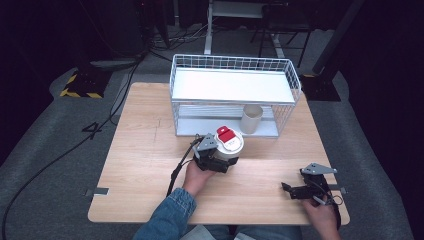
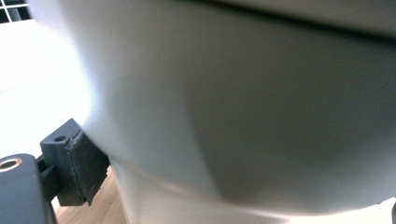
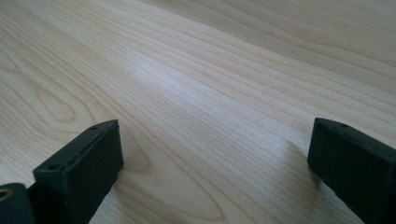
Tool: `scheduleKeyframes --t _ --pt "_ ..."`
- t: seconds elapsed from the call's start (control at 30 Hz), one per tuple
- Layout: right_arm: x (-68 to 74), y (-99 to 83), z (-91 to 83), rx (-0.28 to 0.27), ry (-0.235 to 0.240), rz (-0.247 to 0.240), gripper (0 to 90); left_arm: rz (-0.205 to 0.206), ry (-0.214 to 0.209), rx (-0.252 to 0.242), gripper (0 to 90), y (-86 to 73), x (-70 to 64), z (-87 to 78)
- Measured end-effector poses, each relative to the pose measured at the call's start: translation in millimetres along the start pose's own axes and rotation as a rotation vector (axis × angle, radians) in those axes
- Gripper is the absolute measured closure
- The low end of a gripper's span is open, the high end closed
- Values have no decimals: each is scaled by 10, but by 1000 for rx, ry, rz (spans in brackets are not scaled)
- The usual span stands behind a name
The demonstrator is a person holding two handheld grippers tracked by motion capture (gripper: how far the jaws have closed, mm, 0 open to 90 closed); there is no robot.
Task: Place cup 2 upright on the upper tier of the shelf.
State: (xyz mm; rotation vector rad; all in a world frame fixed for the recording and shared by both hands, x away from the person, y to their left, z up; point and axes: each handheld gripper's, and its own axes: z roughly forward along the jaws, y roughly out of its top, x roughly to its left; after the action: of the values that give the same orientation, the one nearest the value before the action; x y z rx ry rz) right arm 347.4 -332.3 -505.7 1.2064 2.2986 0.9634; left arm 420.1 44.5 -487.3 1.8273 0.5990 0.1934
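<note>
My left gripper (image 1: pixel 220 159) is closed on a white cup (image 1: pixel 228 146) with a white-and-red lid (image 1: pixel 229 137), holding it near the middle of the wooden table (image 1: pixel 145 165), just in front of the near edge of the white wire rack (image 1: pixel 235 95). In the left gripper view the cup wall (image 2: pixel 243 107) presses against my one visible jaw pad (image 2: pixel 84 165); the other jaw is hidden behind the cup. A second, lidless cup (image 1: pixel 251 118) stands upright on the rack's lower shelf, toward its right side. My right gripper (image 1: pixel 296 191) rests low over the table at the near right, well apart from both cups. In the right gripper view its jaws stand wide apart with bare wood (image 3: pixel 210 116) between them, holding nothing.
</note>
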Motion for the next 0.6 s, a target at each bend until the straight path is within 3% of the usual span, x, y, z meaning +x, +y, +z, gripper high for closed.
scheduleKeyframes --t 0.6 --pt "0 0 0 0 0 0 37 3 49 21 93 30 -54 -32"
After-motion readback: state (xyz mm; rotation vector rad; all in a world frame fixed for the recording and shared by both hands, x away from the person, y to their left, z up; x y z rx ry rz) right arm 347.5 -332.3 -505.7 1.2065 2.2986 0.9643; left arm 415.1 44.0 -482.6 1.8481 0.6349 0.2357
